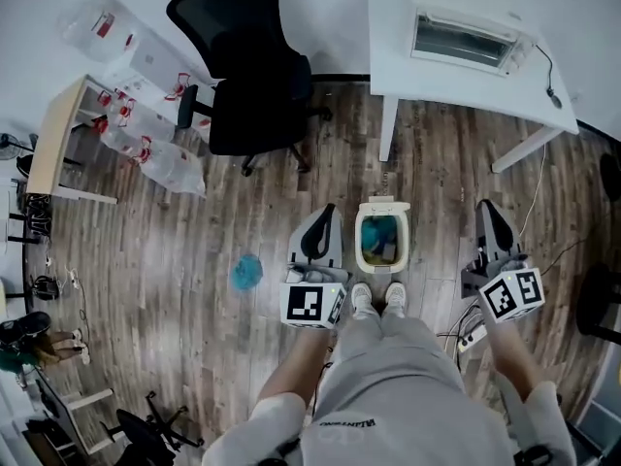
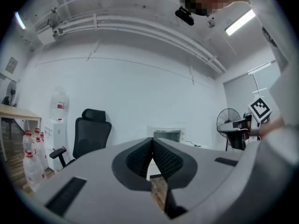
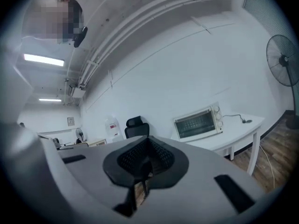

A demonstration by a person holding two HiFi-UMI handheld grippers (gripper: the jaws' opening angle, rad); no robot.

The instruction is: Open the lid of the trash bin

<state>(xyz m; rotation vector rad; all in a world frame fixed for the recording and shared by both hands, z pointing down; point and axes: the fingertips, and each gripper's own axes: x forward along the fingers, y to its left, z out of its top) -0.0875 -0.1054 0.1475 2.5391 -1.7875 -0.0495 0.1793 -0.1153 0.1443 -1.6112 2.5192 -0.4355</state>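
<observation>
The small cream trash bin [image 1: 381, 237] stands on the wood floor just ahead of the person's white shoes [image 1: 378, 299]. Its inside shows from above, with blue-green stuff in it, and the lid [image 1: 383, 203] seems tipped up at the far side. My left gripper [image 1: 324, 216] hangs left of the bin, shut and empty. On the other side, my right gripper [image 1: 486, 209] is held apart from it, also shut on nothing. Both gripper views look out over the room; the left gripper [image 2: 152, 141] and right gripper [image 3: 148, 141] have their jaws pressed together, and the bin is out of sight there.
A black office chair [image 1: 254, 76] stands behind the bin to the left. A white table [image 1: 456, 76] with a toaster oven [image 1: 464, 39] stands behind it. A blue crumpled object [image 1: 246, 272] lies on the floor. Water bottles [image 1: 146, 139] and a wooden desk [image 1: 53, 134] are far left.
</observation>
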